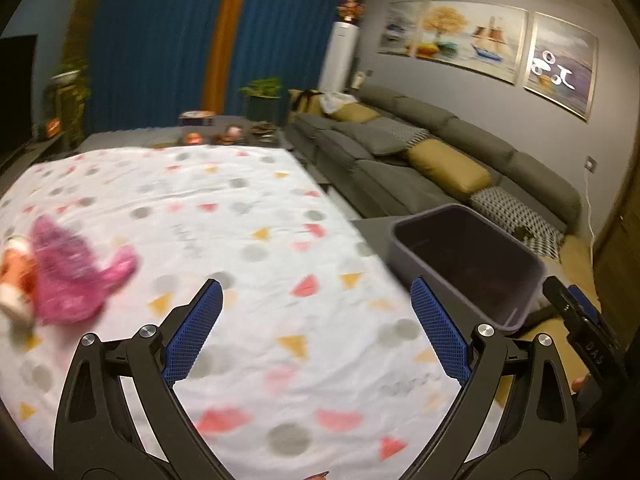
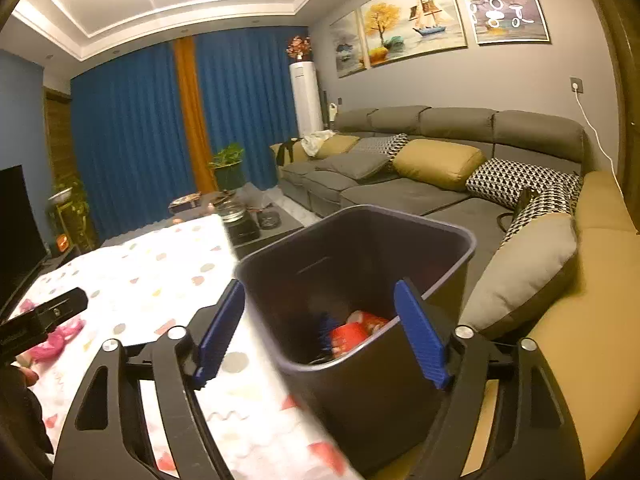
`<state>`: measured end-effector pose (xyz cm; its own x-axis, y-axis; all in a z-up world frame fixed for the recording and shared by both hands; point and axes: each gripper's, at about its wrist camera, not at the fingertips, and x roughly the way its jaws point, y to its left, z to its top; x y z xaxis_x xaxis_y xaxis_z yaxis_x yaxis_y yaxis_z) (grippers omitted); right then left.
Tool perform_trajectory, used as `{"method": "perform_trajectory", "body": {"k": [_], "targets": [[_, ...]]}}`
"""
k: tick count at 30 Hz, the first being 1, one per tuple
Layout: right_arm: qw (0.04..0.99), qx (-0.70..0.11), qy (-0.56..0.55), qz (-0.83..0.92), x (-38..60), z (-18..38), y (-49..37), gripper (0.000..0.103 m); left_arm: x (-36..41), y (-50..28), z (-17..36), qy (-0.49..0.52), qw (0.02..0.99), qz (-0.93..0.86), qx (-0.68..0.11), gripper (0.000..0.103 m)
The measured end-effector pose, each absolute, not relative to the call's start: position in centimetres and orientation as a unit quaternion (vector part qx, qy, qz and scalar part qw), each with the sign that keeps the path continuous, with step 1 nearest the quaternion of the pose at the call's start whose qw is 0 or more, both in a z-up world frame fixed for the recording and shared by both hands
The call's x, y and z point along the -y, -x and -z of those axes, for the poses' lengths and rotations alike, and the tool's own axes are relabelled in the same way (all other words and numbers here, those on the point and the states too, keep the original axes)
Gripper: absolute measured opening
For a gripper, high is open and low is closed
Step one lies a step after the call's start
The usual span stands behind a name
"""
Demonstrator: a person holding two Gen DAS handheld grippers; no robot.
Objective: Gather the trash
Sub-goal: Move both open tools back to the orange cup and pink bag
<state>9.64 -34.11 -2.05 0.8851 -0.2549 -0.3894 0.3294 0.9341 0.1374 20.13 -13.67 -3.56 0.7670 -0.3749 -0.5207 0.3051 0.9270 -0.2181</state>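
Note:
A dark grey trash bin (image 2: 360, 280) stands beside the table's right edge; it holds a red wrapper (image 2: 352, 332) and something blue. My right gripper (image 2: 320, 316) is open and empty, just above the bin's near rim. My left gripper (image 1: 316, 312) is open and empty above the patterned tablecloth (image 1: 240, 220). A pink crumpled wrapper (image 1: 72, 276) with an orange-and-white piece (image 1: 16, 272) lies on the cloth, left of the left gripper. The bin (image 1: 468, 264) shows at the right in the left wrist view. The pink wrapper (image 2: 60, 336) shows at the far left in the right wrist view.
A grey sofa (image 2: 400, 184) with yellow and patterned cushions runs along the right wall behind the bin. A dark coffee table (image 2: 248, 216) with dishes stands beyond the cloth. A television (image 2: 16, 224) is on the left, blue curtains (image 2: 132, 128) at the back.

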Motion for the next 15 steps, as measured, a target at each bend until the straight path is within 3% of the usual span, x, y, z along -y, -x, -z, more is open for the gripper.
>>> {"method": "perform_trajectory", "body": {"k": [15], "targets": [[0.979, -0.177, -0.084, 0.066, 25.2, 0.8, -9.7, 0.081, -1.1, -16.7, 3.2, 0.079, 0.959, 0.036, -0.271, 0.093]]}}
